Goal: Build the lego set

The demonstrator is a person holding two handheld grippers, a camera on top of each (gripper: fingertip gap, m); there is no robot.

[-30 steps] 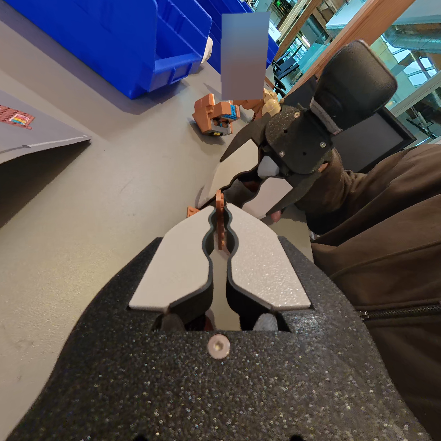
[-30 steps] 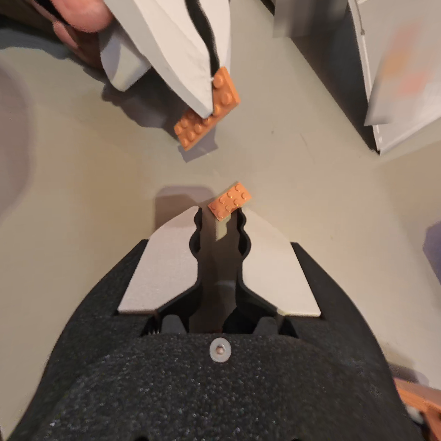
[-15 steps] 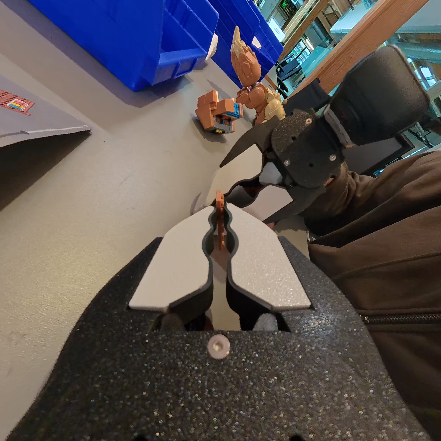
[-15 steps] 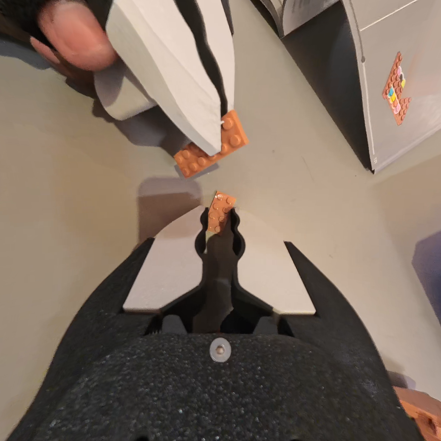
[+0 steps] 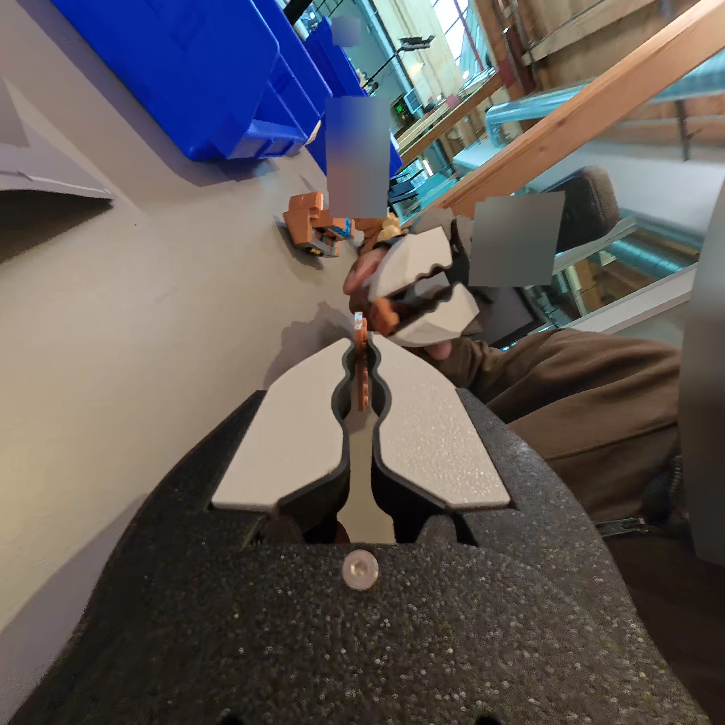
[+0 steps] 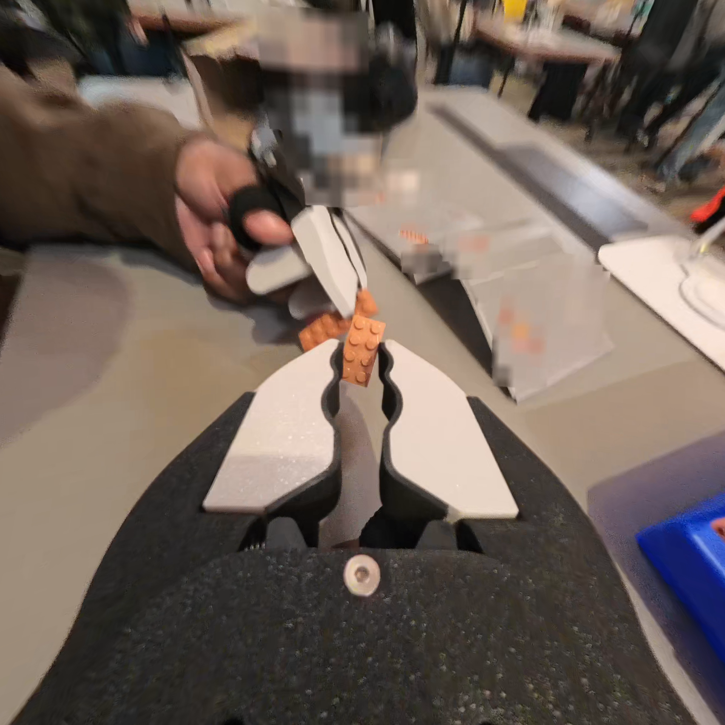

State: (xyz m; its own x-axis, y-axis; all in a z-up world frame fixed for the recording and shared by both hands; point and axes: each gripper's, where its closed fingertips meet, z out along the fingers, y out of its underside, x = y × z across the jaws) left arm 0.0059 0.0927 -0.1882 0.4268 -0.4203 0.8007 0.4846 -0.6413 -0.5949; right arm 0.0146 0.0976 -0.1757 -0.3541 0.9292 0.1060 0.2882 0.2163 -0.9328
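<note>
- On the left side of the left wrist view a folded grey booklet (image 5: 47,184) lies on the grey table (image 5: 117,314), and behind it stand blue bins (image 5: 188,78).
- Near the middle, a small orange-brown lego model (image 5: 314,227) sits on the table, well apart from both grippers.
- The left gripper (image 5: 361,345) is closed narrow on a thin orange plate (image 5: 361,376), which stands on its edge between the fingers and sticks out past the tips.
- Just right of it in this view, the right gripper (image 5: 386,314) comes from the side and holds a second orange plate (image 5: 382,316); the two plates are very close, but I cannot tell if they touch.
- In the right wrist view, much blurred, a hand (image 6: 212,231) in a brown sleeve (image 6: 86,164) holds the left gripper (image 6: 355,302), whose plate (image 6: 325,329) points down to the table.
- The right gripper (image 6: 361,345) is half closed and grips the studded orange plate (image 6: 363,349) by its long sides, studs facing the camera.
- At the far right edge a corner of a blue bin (image 6: 690,557) shows.
</note>
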